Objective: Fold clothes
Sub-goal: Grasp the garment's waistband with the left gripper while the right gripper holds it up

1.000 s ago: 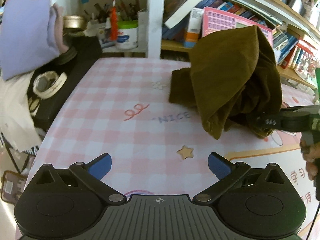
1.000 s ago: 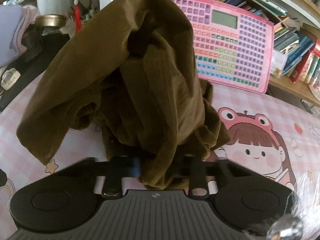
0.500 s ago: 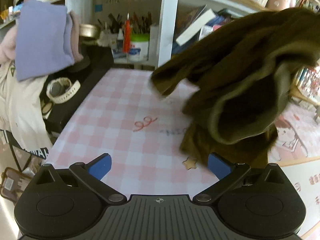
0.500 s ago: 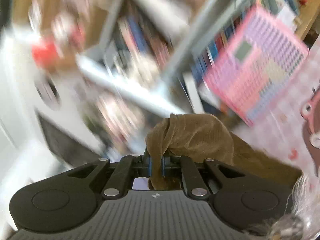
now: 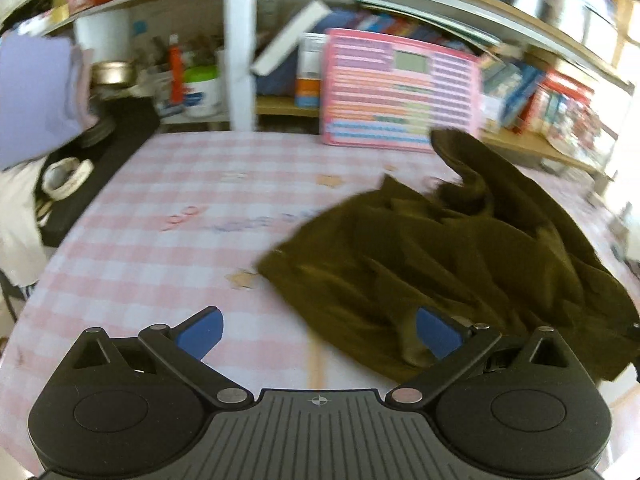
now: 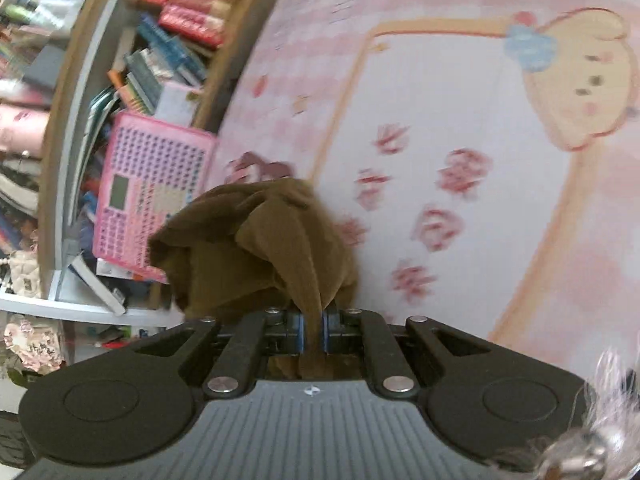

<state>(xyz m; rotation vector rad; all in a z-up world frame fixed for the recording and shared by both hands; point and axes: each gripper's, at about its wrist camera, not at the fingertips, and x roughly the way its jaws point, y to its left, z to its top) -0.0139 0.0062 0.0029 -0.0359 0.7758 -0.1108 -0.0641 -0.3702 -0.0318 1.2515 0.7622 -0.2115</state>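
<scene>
Olive garment (image 6: 280,248) — right claw (image 6: 313,332) clamps it.

garment (image 5: 460,264) on table (image 5: 168,264) — shelf (image 5: 280,106) behind

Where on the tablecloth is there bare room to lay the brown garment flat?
The checked tablecloth lies bare between the black case on the left and the brown garment. The white panel is bare too. It is crowded behind, at the pink board and shelves.
</scene>
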